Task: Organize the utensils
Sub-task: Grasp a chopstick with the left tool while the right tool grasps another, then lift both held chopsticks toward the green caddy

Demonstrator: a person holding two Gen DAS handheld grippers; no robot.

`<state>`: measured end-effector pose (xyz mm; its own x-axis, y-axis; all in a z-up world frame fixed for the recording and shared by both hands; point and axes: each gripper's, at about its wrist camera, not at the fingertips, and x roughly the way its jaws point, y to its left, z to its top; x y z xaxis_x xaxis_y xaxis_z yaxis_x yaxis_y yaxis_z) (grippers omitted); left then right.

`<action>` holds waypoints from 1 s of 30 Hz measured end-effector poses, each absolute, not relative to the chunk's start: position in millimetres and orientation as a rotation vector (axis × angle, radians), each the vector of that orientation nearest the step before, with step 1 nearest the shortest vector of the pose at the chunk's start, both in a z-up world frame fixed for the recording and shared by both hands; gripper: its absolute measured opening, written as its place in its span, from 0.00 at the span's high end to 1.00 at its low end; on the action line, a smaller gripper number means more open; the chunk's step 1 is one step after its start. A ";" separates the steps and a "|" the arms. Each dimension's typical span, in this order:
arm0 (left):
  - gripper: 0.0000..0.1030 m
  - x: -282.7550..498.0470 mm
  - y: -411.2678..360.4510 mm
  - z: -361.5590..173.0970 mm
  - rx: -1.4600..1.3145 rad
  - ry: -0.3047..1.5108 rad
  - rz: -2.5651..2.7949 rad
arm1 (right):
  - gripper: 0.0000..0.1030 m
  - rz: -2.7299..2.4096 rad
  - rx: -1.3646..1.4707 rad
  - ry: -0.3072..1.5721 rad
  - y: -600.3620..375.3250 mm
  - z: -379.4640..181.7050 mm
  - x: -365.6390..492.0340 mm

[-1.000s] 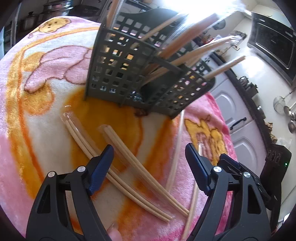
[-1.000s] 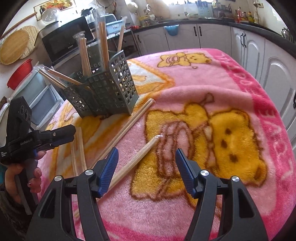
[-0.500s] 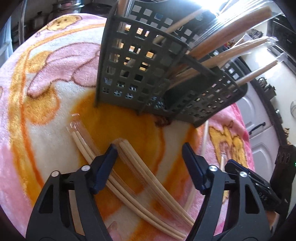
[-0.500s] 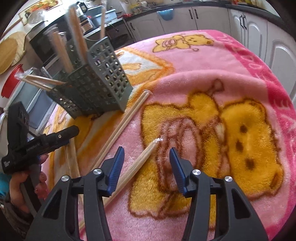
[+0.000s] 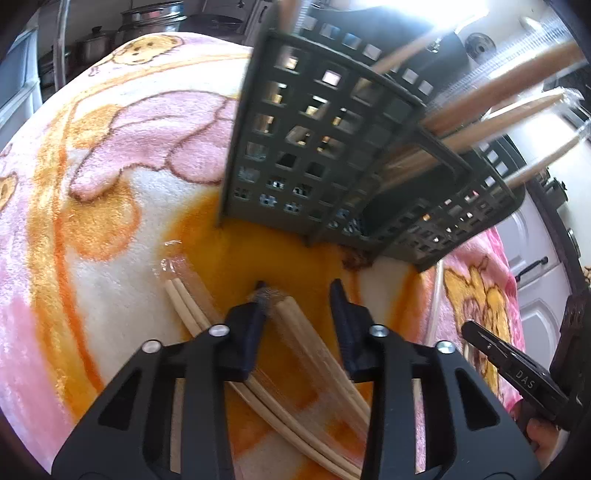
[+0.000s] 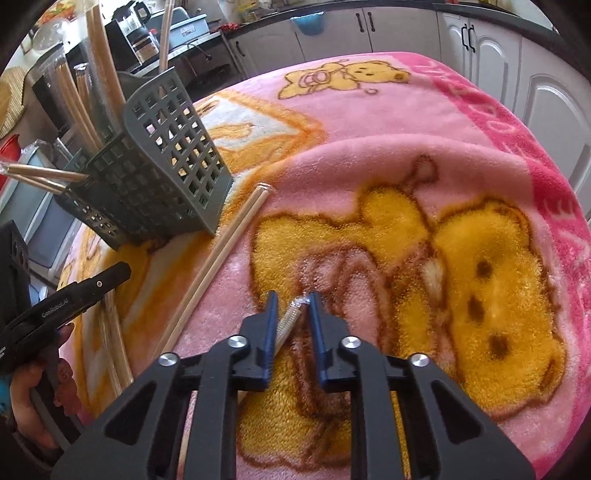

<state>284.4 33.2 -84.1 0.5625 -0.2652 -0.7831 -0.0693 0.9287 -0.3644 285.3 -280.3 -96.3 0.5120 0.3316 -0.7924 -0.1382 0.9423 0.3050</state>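
Observation:
A grey perforated utensil holder (image 5: 332, 147) (image 6: 162, 173) stands on the pink and orange blanket with several wrapped chopstick pairs in it. My left gripper (image 5: 297, 291) is low over the blanket, jaws partly closed around the end of a wrapped chopstick pair (image 5: 314, 347); the pads do not press it. Another wrapped pair (image 5: 184, 306) lies just to its left. My right gripper (image 6: 291, 306) is narrowed around the tip of a wrapped chopstick pair (image 6: 293, 308), with a small gap on each side. A bare long pair (image 6: 221, 251) lies beside the holder.
The blanket (image 6: 461, 155) covers the whole table and falls off at its edges. White kitchen cabinets (image 6: 546, 74) stand beyond the right edge. Pots (image 5: 147, 22) sit on a counter behind the table. The left gripper's body (image 6: 62, 306) shows at the right wrist view's left edge.
Both grippers moved down and forward onto their chopstick pairs and their jaws narrowed a lot. The holder looms closer in the left wrist view.

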 end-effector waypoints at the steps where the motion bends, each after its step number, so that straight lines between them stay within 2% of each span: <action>1: 0.83 285.1 34.2 -85.0 -0.381 0.972 -0.114 | 0.90 0.288 0.231 0.994 -282.5 -96.7 285.5; 8: 0.93 284.3 48.9 -84.2 -0.416 0.969 -0.118 | 0.92 0.308 0.301 0.957 -292.1 -89.2 278.3; 30: 0.96 209.8 35.5 8.3 -0.375 0.706 -0.307 | 0.93 0.454 0.241 0.728 -290.3 -15.3 223.1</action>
